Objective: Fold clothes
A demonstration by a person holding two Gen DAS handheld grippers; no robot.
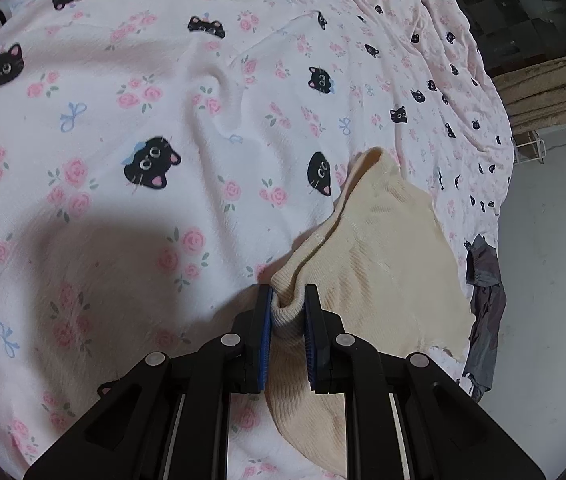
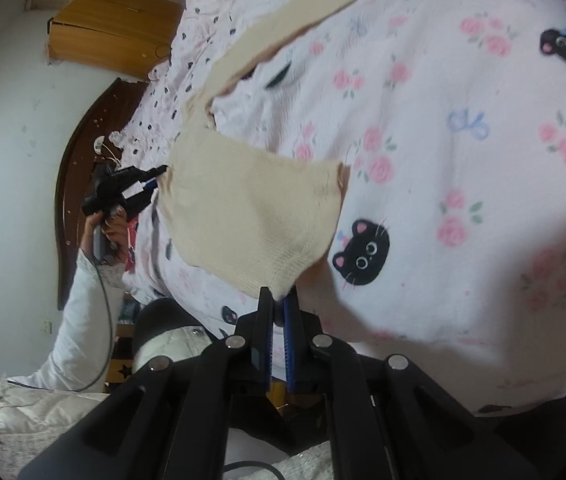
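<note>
A cream knit garment lies on a bed sheet printed with black cats and pink roses. My left gripper is shut on a bunched ribbed edge of the garment, low over the sheet. In the right wrist view the same garment hangs stretched above the sheet, one sleeve trailing away to the top. My right gripper is shut on one corner of it. The left gripper shows there too, held by a hand, gripping the garment's far edge.
A grey cloth hangs over the bed's right edge, with bare floor beyond. A dark wooden headboard and a cardboard box stand at the bed's far side. The person's white sleeve is at lower left.
</note>
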